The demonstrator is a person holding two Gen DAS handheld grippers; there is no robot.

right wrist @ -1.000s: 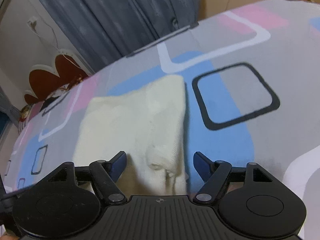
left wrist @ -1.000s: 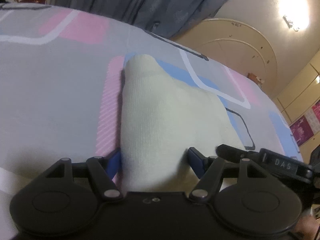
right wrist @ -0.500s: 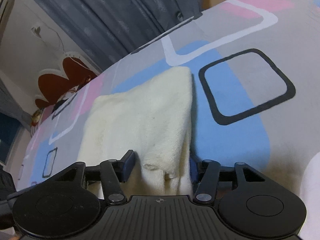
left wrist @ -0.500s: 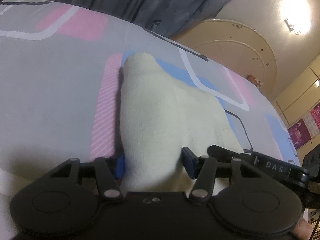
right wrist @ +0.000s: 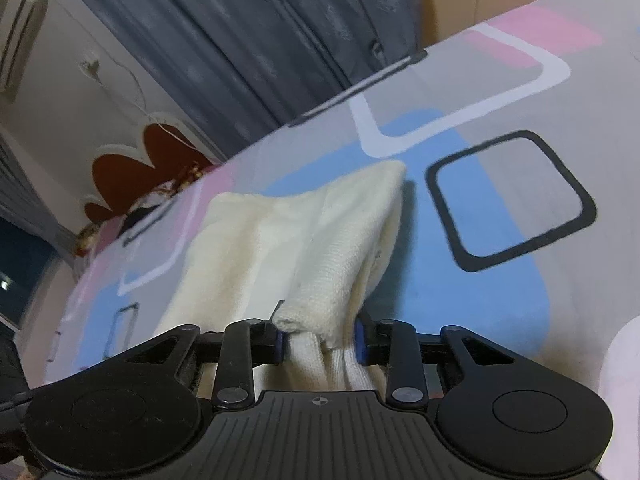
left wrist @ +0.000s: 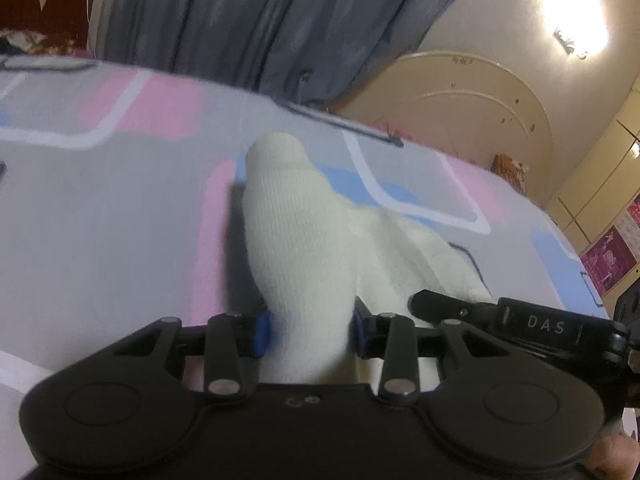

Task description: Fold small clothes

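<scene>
A small cream knitted garment lies on a patterned bed sheet. My left gripper has its jaws closing, and both blue pads press into the near left corner of the cloth, which bunches into a raised ridge. In the right wrist view the same garment stretches away from my right gripper, whose jaws are also closing, pinching the gathered near right corner. Both held corners are lifted off the sheet; the far edge still rests on it. The other gripper's black body shows at the right of the left wrist view.
The sheet carries pink, blue, white and black rounded squares. Grey curtains hang behind the bed, beside a cream curved headboard. A white cloth or pillow edge lies at the right.
Both grippers closed from wide open onto the garment's near corners. Both then rose, lifting the near edge and bunching the cloth into ridges.
</scene>
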